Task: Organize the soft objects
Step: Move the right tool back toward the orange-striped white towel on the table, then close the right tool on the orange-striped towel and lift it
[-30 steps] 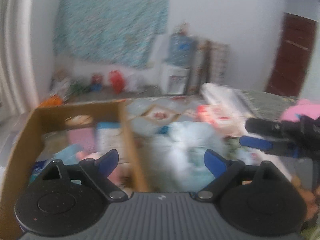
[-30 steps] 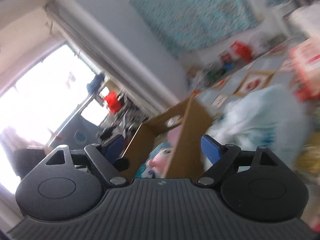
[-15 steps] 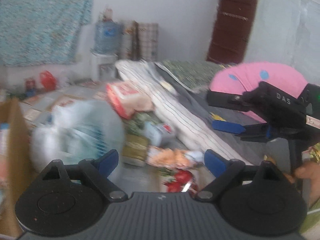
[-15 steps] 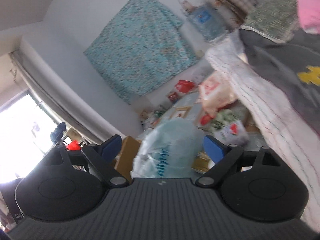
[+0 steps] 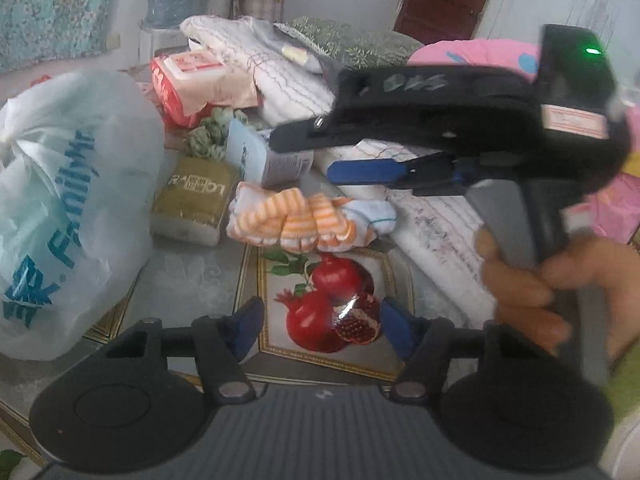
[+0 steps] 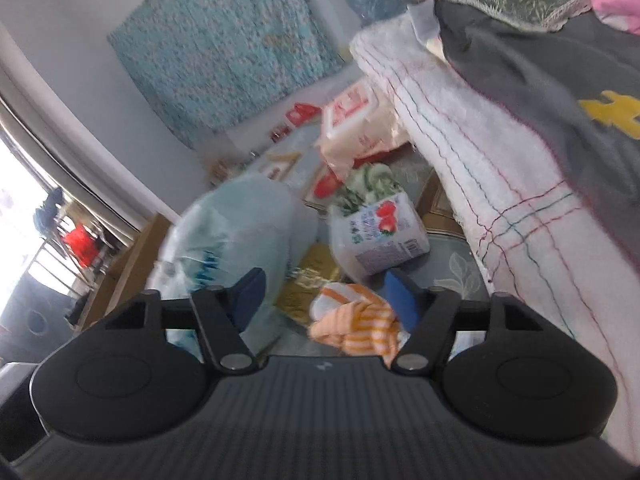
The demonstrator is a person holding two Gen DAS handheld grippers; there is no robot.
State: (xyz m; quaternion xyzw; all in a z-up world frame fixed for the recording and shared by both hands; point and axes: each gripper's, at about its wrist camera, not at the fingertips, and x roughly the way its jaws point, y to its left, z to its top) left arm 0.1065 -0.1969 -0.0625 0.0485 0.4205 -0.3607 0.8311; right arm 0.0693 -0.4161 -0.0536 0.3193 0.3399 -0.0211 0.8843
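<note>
An orange-and-white striped soft bundle [image 5: 296,222] lies on the table mat among packs and cloths. My left gripper [image 5: 322,330] hovers short of it over a pomegranate picture [image 5: 336,312]; its jaws are closing with nothing between them. My right gripper [image 5: 304,158], held by a hand [image 5: 528,280], comes in from the right just above the bundle. In the right wrist view the striped bundle [image 6: 352,320] sits low between the closing jaws of the right gripper [image 6: 324,296], close to the right fingertip [image 6: 400,300], and the pads do not press on it.
A knotted white plastic bag [image 5: 68,200] stands at the left, with a cardboard box [image 6: 124,264] behind it. An olive tissue pack [image 5: 192,204], a strawberry-print pack [image 6: 376,236], a red-and-white pack [image 5: 192,84] and a green cloth [image 5: 208,136] crowd the middle. A white stitched towel [image 6: 460,140] and grey garment [image 6: 540,80] lie to the right.
Both grippers swung away from the cardboard box, rightward and down toward the pile of packs and cloths. Both pairs of jaws have narrowed. The striped bundle has come into view.
</note>
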